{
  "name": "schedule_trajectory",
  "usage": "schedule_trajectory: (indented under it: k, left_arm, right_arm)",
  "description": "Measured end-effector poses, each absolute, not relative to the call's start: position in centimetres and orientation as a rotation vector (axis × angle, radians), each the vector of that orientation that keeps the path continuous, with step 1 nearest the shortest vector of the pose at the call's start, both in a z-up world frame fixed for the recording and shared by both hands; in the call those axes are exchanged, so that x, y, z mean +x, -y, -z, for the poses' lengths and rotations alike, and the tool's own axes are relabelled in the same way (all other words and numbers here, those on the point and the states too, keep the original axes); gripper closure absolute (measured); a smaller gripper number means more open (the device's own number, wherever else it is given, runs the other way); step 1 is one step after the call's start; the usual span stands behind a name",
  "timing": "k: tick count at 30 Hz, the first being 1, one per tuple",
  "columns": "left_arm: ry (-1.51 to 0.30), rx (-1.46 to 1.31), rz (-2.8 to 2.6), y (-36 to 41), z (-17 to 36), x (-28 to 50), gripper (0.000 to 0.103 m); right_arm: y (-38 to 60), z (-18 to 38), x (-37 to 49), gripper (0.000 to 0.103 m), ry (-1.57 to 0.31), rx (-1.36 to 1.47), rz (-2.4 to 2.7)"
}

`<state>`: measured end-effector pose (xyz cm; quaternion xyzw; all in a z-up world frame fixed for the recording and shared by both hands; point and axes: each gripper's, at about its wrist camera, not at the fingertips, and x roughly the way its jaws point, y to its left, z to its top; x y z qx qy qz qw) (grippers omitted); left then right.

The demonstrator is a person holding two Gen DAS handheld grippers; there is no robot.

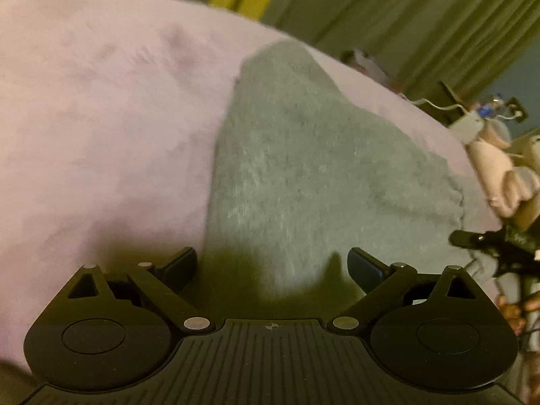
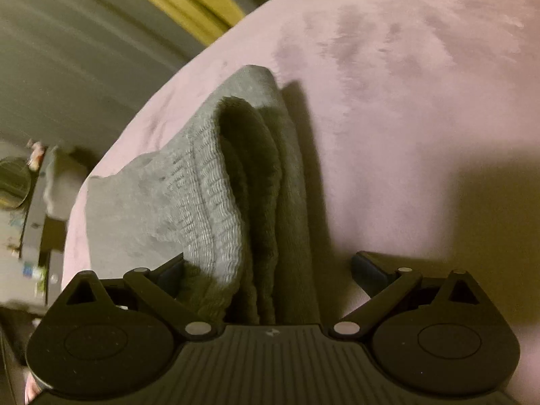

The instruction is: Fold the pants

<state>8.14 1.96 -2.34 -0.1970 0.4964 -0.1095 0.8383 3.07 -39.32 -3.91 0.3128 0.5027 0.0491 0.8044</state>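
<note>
We see the left gripper (image 1: 271,266) spread wide above the near end of the grey pants (image 1: 303,168), which lie folded on the pink bed (image 1: 101,118). Right of them, our right gripper (image 2: 268,270) gapes, the pants' waistband lying loose between its fingers.

Folded pants (image 2: 202,195) lying on the bed (image 2: 422,118), near its left edge; clutter (image 1: 489,128) off past the bed's far side.
</note>
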Motion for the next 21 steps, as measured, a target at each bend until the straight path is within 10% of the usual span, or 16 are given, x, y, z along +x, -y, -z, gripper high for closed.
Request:
schedule_trajectory:
  k: [10,14,21]
  left_arm:
    - [-1.128,-0.505,0.347,-1.1,4.6,14.3,0.004]
    - [-1.084,-0.437,0.314,-0.6,3.3,13.5,0.052]
    - [-1.045,-0.444,0.275,-0.1,3.1,12.8,0.065]
  right_arm:
    - [37.9,3.6,5.0,0.011,-1.003,0.580,-0.219]
    - [38.0,3.2,5.1,0.034,-0.974,0.596,-0.234]
    - [36.8,3.7,5.9,0.024,-0.973,0.593,-0.204]
